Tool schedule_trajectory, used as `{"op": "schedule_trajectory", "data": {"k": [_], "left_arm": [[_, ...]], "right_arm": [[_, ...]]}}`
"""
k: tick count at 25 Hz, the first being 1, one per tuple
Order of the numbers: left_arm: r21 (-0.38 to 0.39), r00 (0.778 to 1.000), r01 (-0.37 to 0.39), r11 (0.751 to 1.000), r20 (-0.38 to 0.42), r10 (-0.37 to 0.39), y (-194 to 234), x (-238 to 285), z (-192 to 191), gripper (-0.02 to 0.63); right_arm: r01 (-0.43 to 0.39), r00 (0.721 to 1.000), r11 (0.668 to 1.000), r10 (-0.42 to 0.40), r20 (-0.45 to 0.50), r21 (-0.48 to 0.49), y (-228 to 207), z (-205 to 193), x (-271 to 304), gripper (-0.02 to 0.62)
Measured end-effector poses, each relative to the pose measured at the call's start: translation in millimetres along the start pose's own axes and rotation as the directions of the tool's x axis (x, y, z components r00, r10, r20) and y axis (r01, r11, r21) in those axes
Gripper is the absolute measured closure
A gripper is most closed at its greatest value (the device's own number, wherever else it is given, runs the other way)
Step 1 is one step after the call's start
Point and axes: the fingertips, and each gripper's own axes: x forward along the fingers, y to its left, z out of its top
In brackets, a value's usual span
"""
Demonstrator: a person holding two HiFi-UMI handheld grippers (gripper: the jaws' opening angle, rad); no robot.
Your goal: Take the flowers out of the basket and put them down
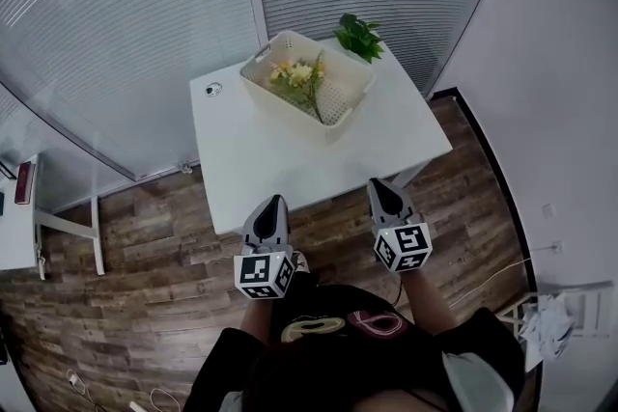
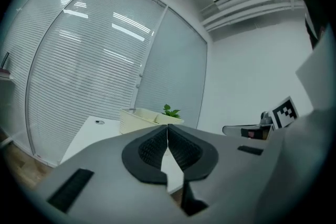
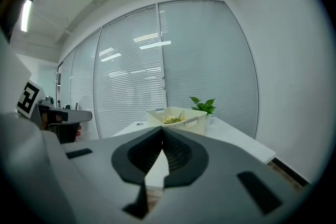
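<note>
White worktop (image 1: 290, 164) carries the basket (image 1: 259, 90) at its far side, the flowers (image 1: 301, 77) lying inside with blooms far-left and stems slanting near-right, well ahead of the left gripper (image 1: 273, 203) and right gripper (image 1: 381, 186), both with jaws pressed together on nothing, neither clearly nearer.

Yellow artificial flowers (image 1: 301, 75) lie in white perforated plastic basket (image 1: 346, 94) on white square table (image 1: 290, 169). Green leafy plant (image 1: 359, 36) stands behind basket.

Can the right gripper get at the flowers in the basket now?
Likely yes: the flowers lie exposed in the open basket, with bare table between them and the right gripper; its shut jaws must open first.
</note>
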Motion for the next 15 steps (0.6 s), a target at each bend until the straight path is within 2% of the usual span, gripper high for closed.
{"op": "schedule_trajectory", "data": {"k": [10, 15], "left_arm": [[0.004, 0.998, 0.057, 0.998, -0.013, -0.057, 59, 48, 13, 0.588], [-0.004, 0.998, 0.055, 0.998, -0.010, -0.055, 74, 59, 18, 0.588]], "right_arm": [[0.068, 0.998, 0.998, -0.068, -0.018, 0.017, 9, 6, 60, 0.584], [0.067, 0.997, 0.998, -0.067, -0.045, -0.002, 15, 9, 76, 0.584]]}}
